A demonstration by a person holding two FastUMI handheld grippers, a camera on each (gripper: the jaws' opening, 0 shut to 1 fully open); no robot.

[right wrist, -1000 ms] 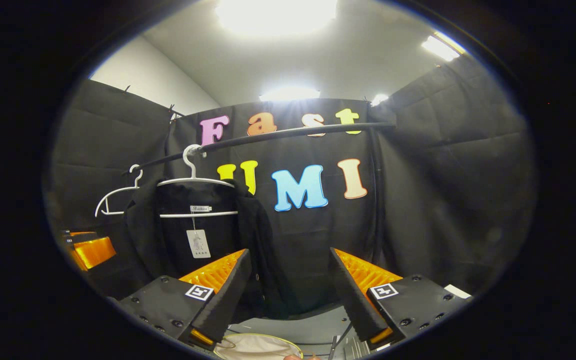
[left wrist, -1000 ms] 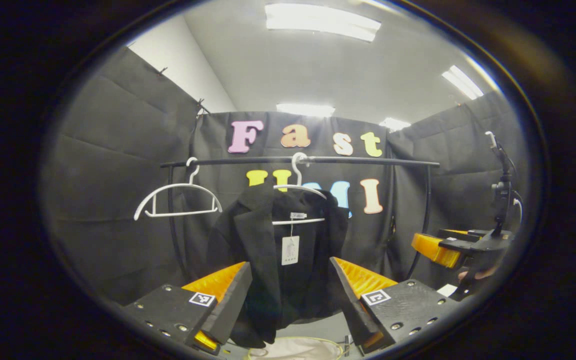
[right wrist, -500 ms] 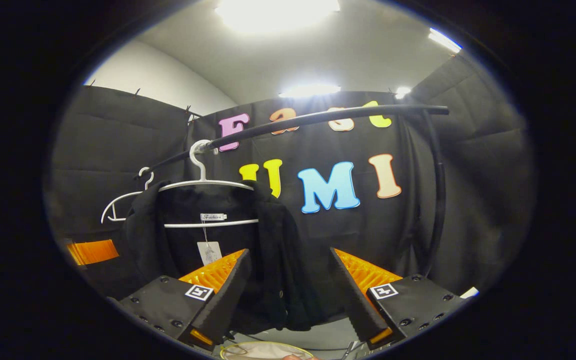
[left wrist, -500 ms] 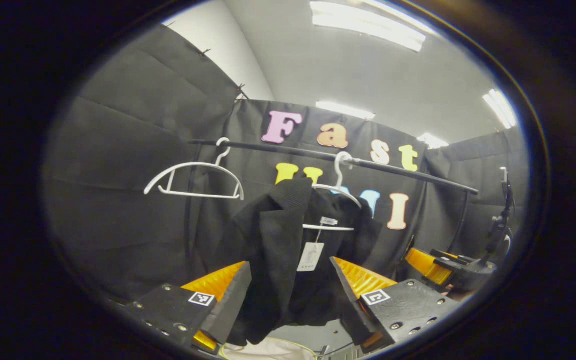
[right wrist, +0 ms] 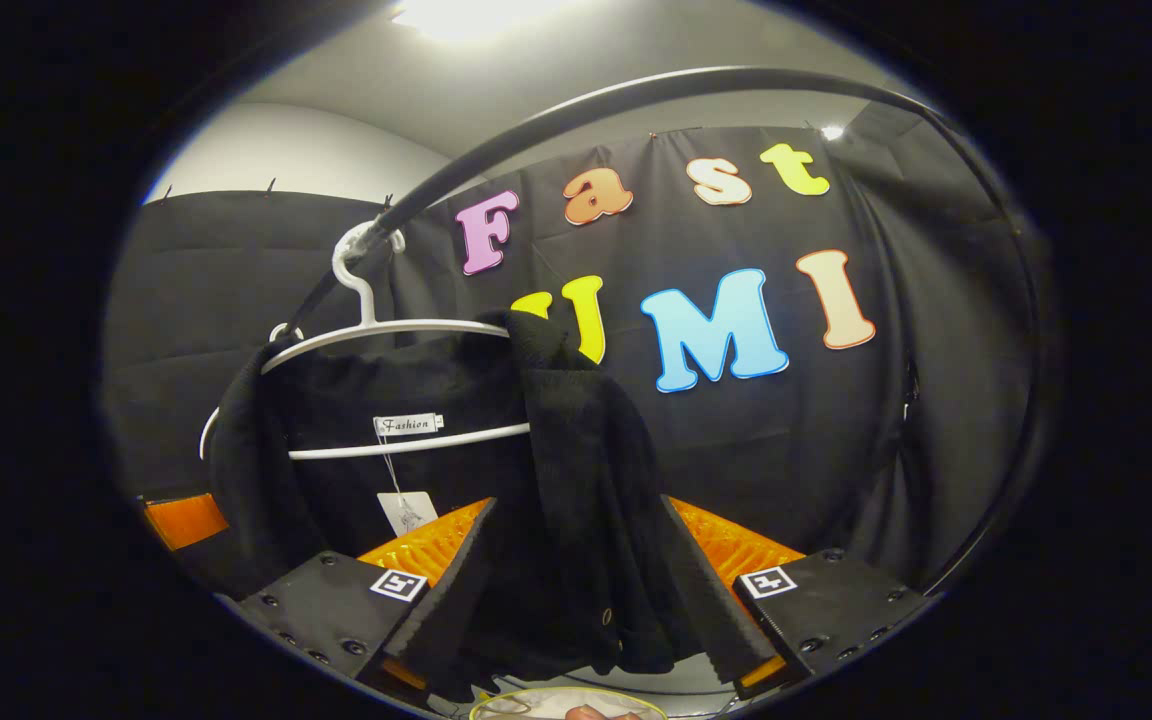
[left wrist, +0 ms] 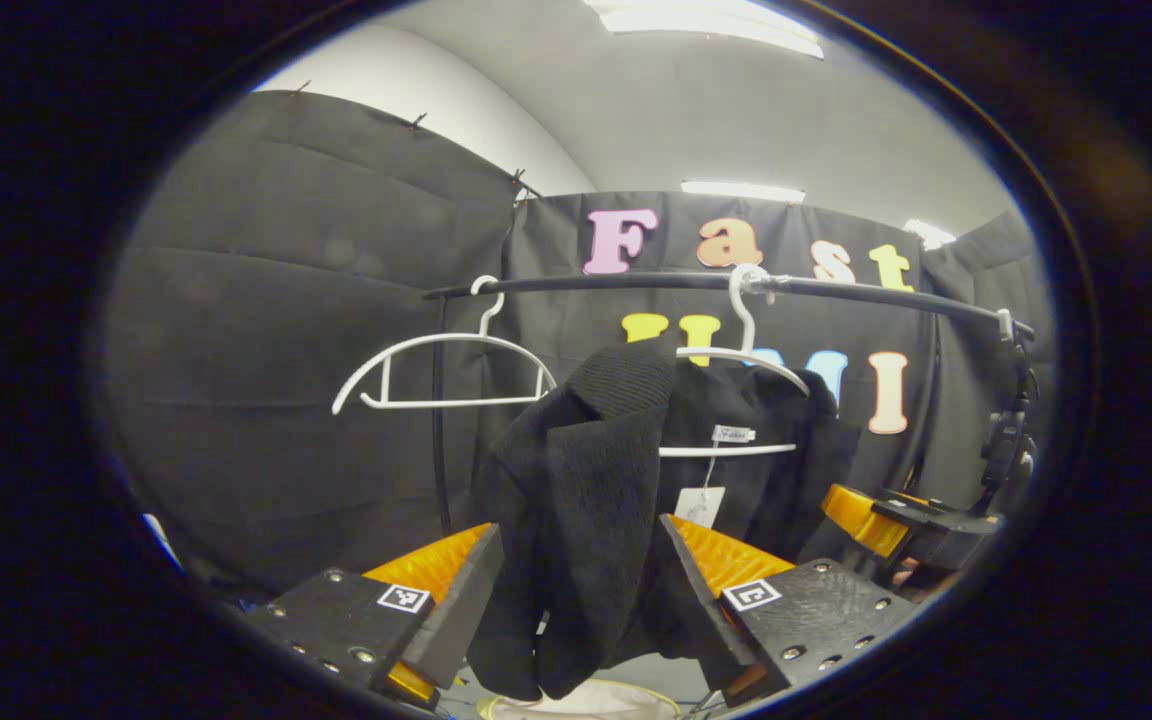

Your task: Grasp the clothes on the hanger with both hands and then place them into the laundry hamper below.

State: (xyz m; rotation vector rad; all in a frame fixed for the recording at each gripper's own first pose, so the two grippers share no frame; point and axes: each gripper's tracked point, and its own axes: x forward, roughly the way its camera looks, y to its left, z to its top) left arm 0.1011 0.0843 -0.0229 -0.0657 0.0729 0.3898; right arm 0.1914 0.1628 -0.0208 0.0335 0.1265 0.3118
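Jacket (left wrist: 596, 500) on a hanger (left wrist: 741, 365), hooked over the rail (left wrist: 636, 283). Spare hanger (left wrist: 441, 365) on the same rail, at 9 o'clock of it. Jacket's front edge hangs between the fingers of my left claw (left wrist: 581, 600); its other front edge between those of my right claw (right wrist: 576, 600). Hamper (right wrist: 566, 705) at 6 o'clock, below the jacket.

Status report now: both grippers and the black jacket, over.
Left gripper open, right gripper open, each straddling a front panel. Black knitted jacket on white plastic hanger. Nothing blocking.
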